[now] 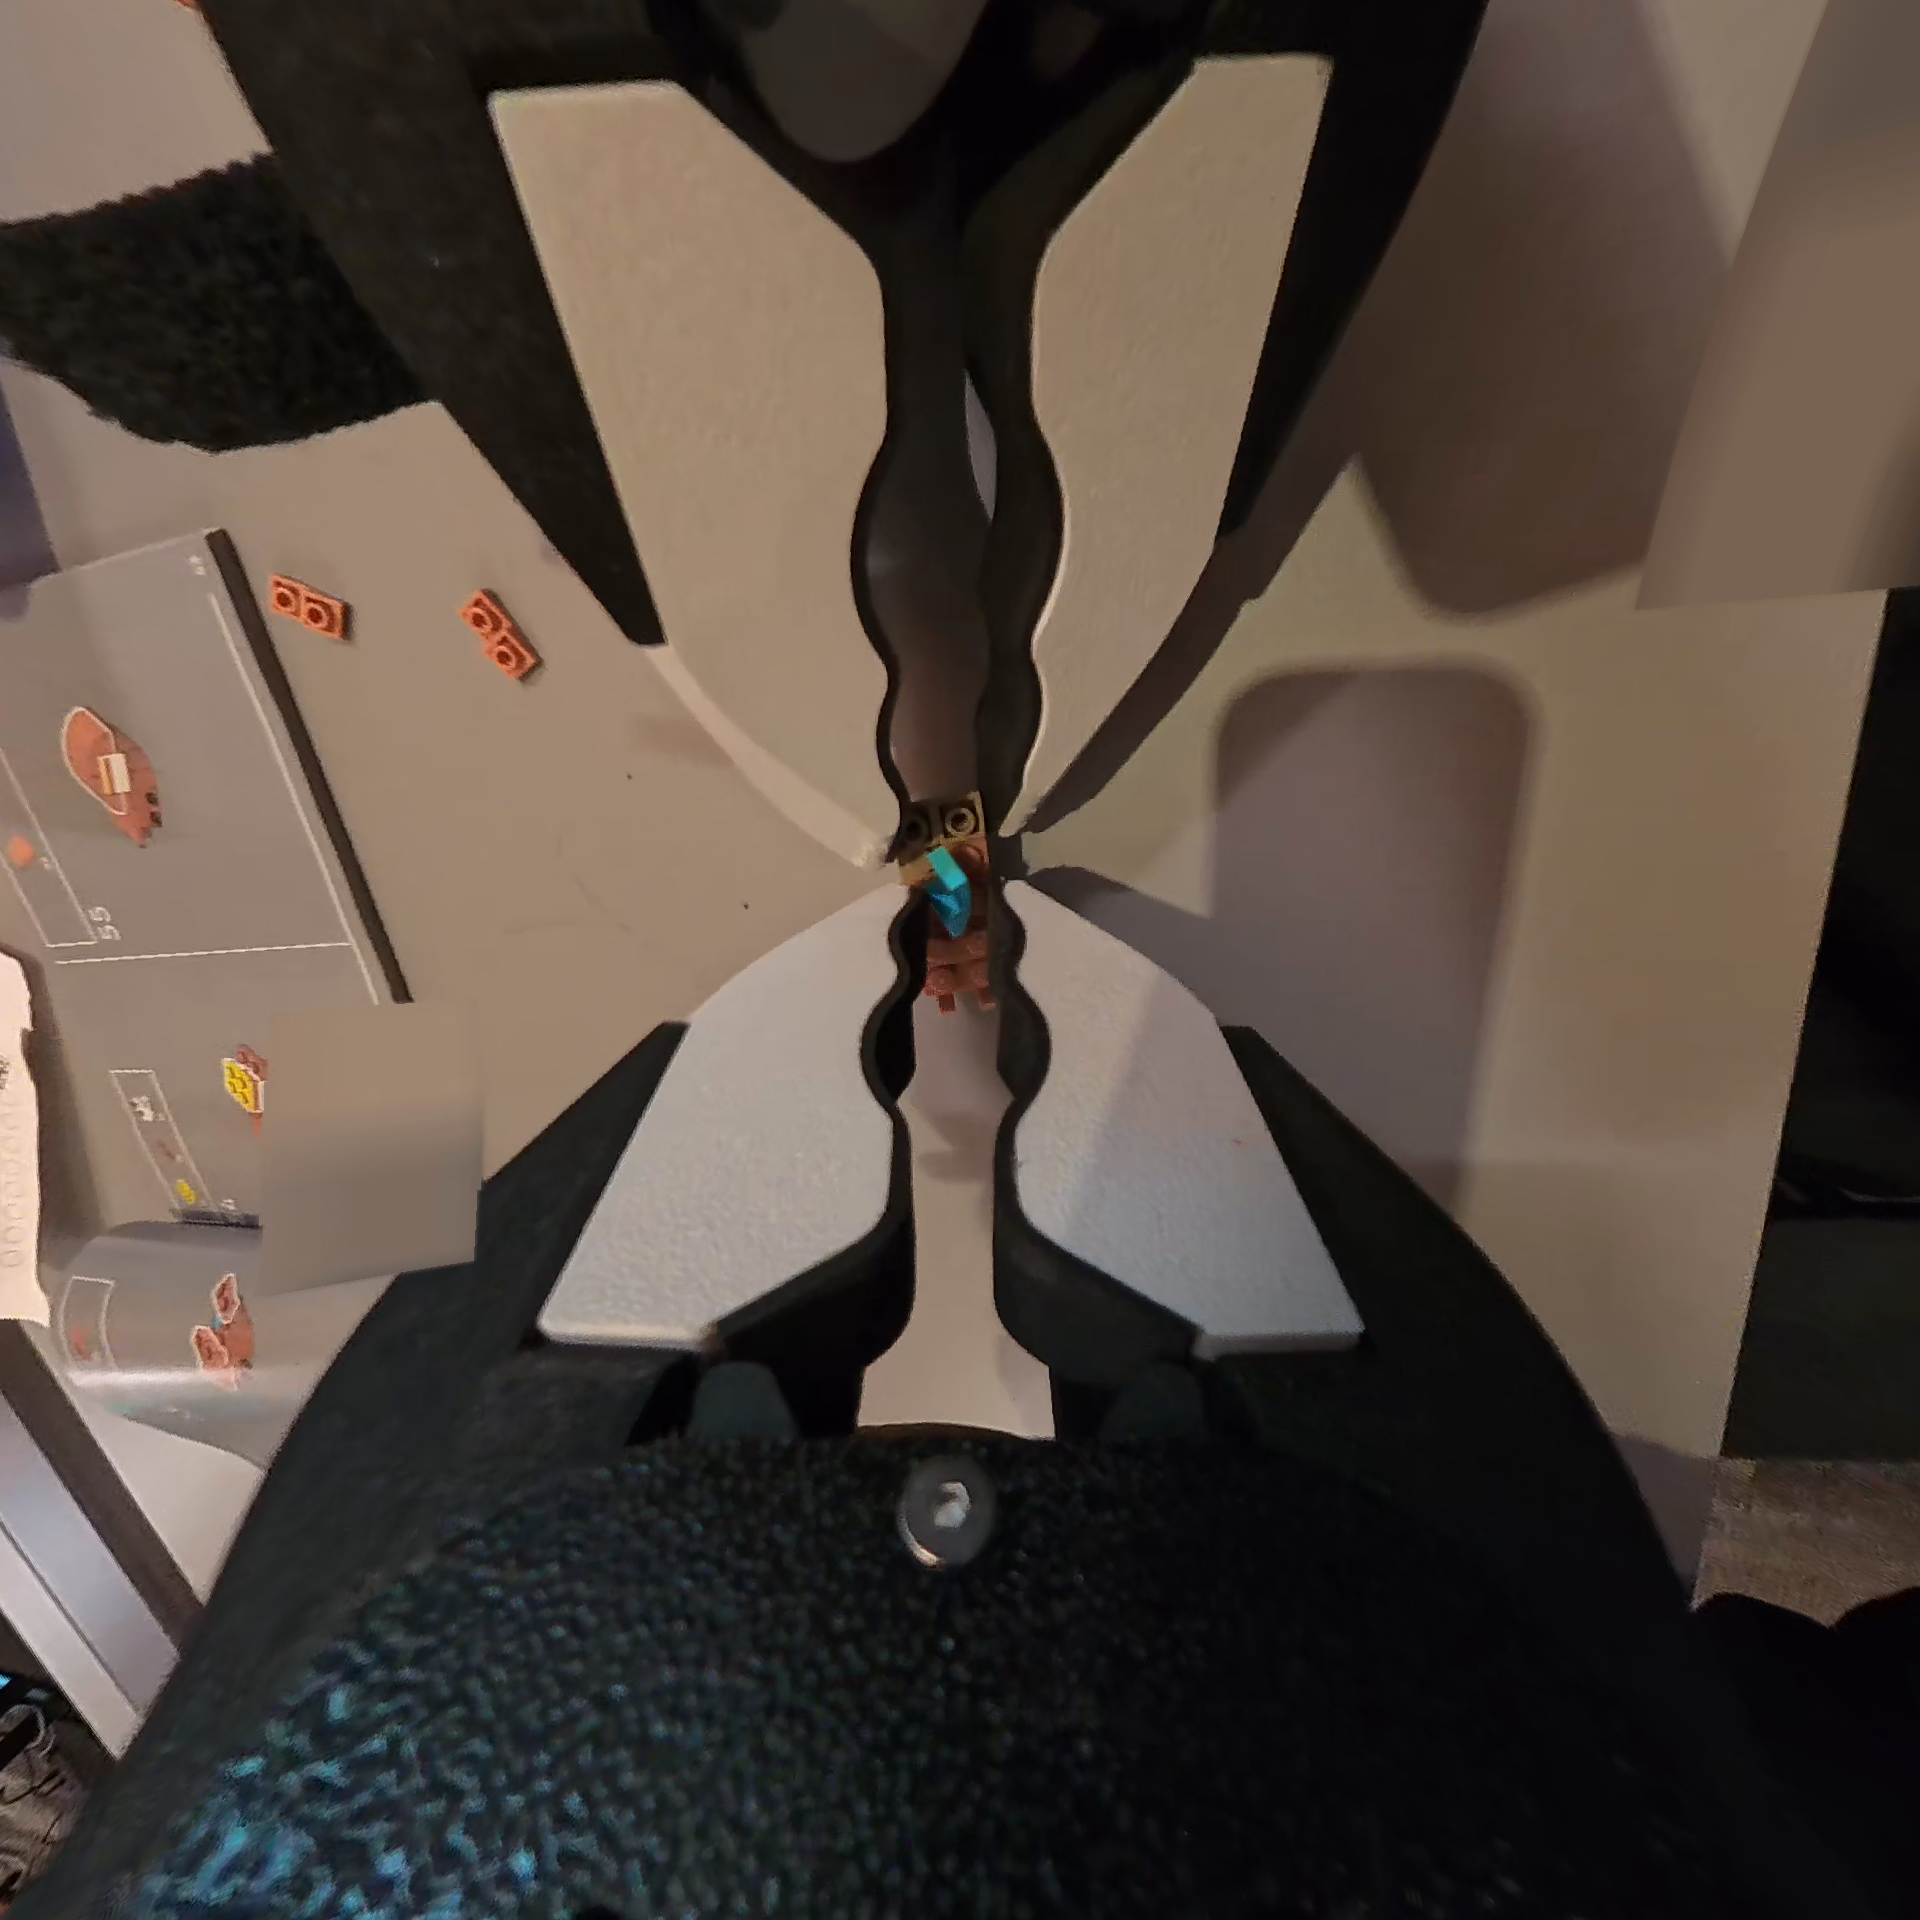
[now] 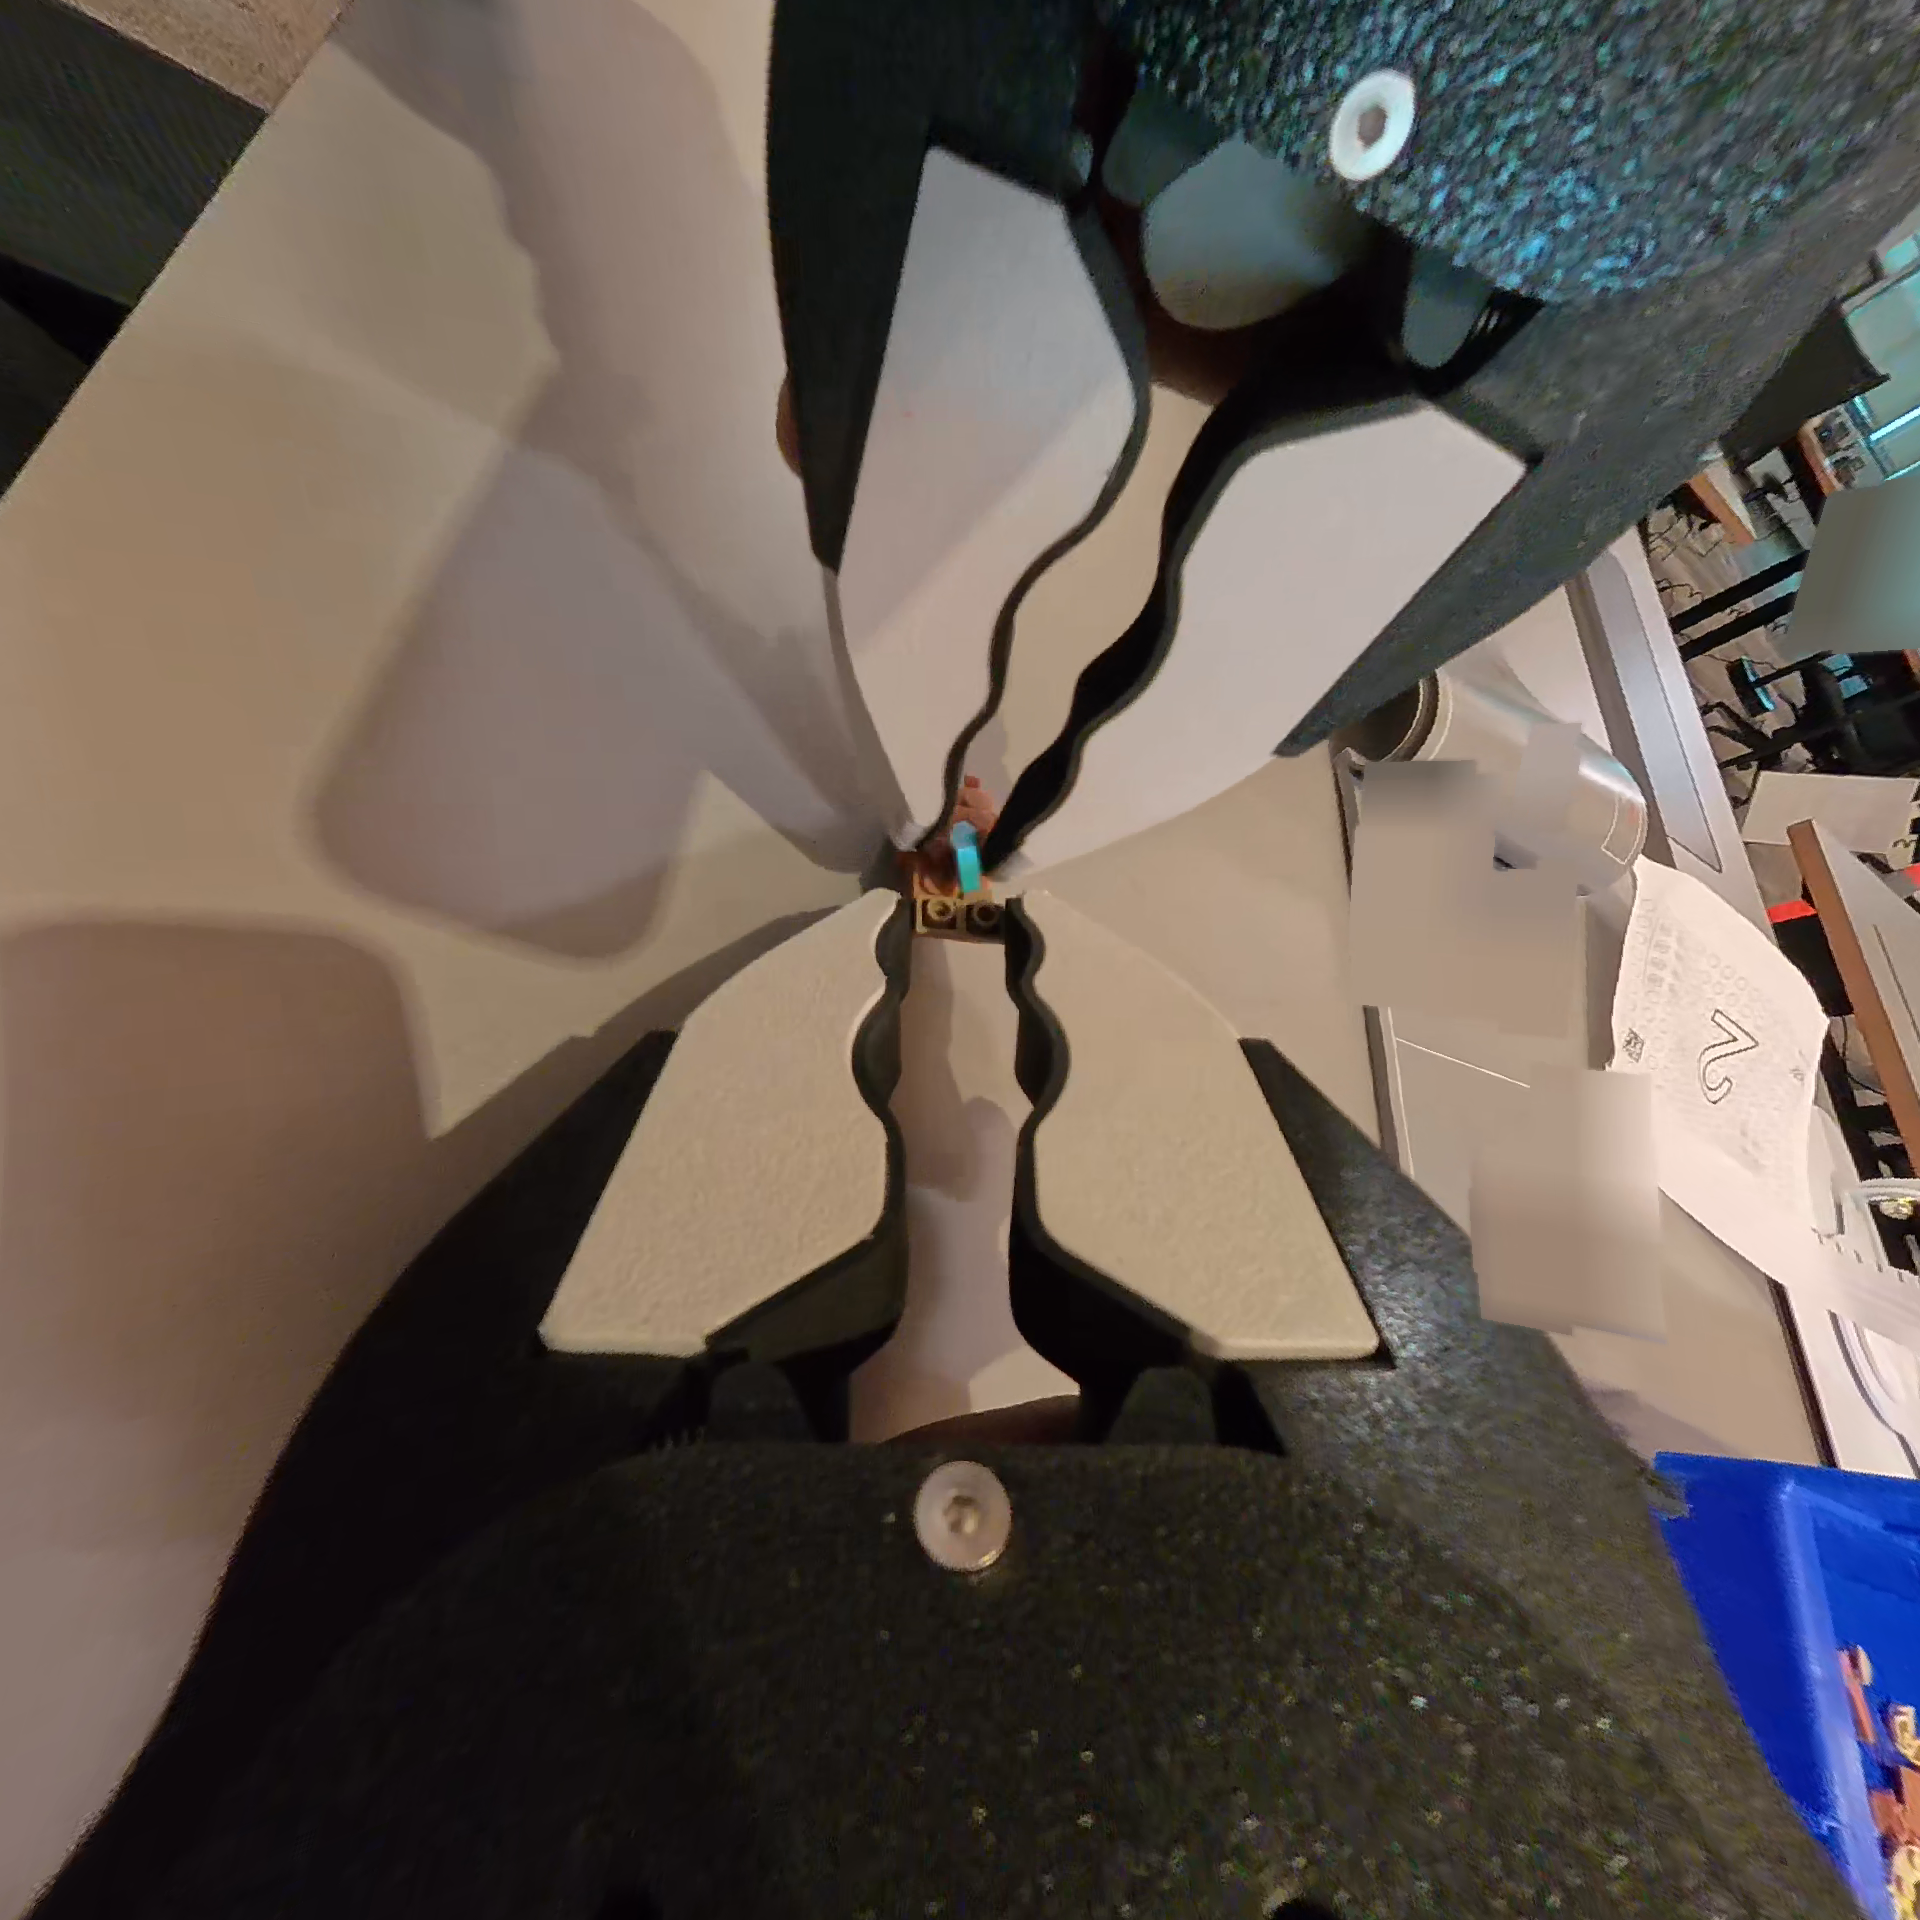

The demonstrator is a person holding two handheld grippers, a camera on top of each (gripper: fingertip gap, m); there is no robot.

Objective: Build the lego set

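Both tools (image 1: 948, 914) (image 2: 958, 914) clamp one small brick build (image 1: 951, 894) tip-to-tip.

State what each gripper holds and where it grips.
Left gripper pinches the brick assembly's reddish-brown end; right gripper pinches its tan studded end.

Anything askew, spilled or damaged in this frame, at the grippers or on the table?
Nothing stands out. The left gripper and right gripper meet tip to tip on one small brick assembly. Two loose orange plates lie flat beside the open instruction booklet.
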